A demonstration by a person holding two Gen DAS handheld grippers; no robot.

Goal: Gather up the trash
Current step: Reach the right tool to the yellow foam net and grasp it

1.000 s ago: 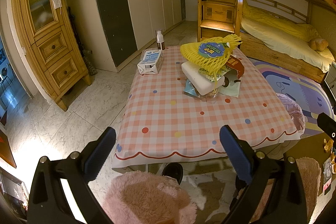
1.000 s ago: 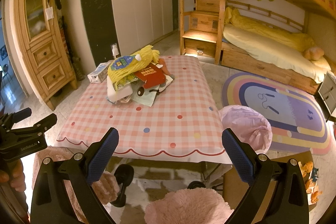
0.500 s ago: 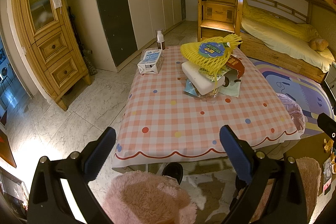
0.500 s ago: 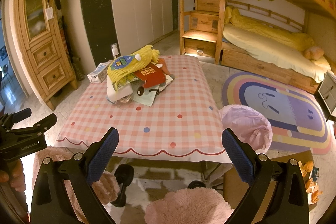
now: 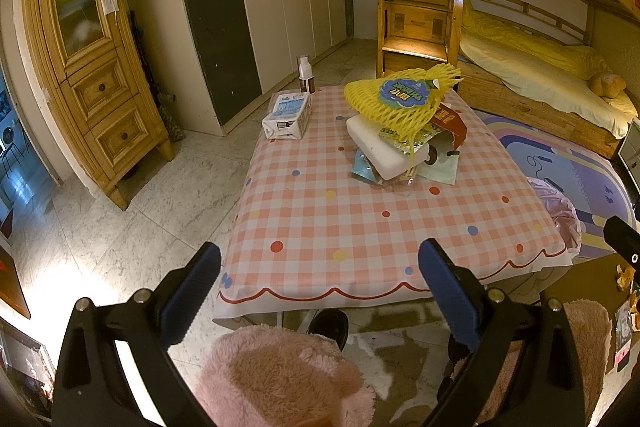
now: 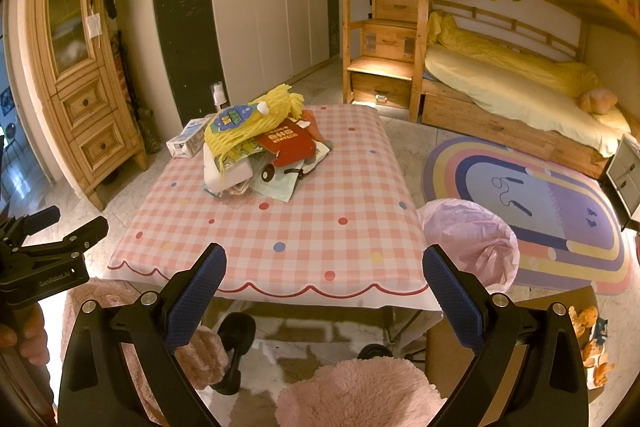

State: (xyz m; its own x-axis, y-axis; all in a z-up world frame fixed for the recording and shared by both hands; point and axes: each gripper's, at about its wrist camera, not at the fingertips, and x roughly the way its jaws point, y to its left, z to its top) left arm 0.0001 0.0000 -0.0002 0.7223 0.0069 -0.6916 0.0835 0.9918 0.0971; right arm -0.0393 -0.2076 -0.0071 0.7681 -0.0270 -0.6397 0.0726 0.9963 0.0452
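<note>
A pile of trash lies on the far half of the pink checked table (image 5: 360, 227) (image 6: 280, 227): a yellow foam net (image 5: 396, 99) (image 6: 248, 123) on a white foam block (image 5: 380, 151) (image 6: 228, 173), a red packet (image 6: 286, 145) and paper wrappers (image 6: 280, 183). A milk carton (image 5: 288, 117) (image 6: 188, 143) lies at the far left corner beside a small bottle (image 5: 305, 73). A bin lined with a pink bag (image 6: 468, 243) (image 5: 560, 211) stands right of the table. My left gripper (image 5: 320, 291) and right gripper (image 6: 324, 295) are both open and empty, held before the table's near edge.
Pink fluffy stools (image 5: 280, 375) (image 6: 360, 391) stand under the grippers. A wooden cabinet (image 5: 96, 67) stands at left, wardrobes behind, a bunk bed (image 6: 520, 87) and a rainbow rug (image 6: 540, 203) at right. A cardboard box (image 6: 520, 315) sits low right.
</note>
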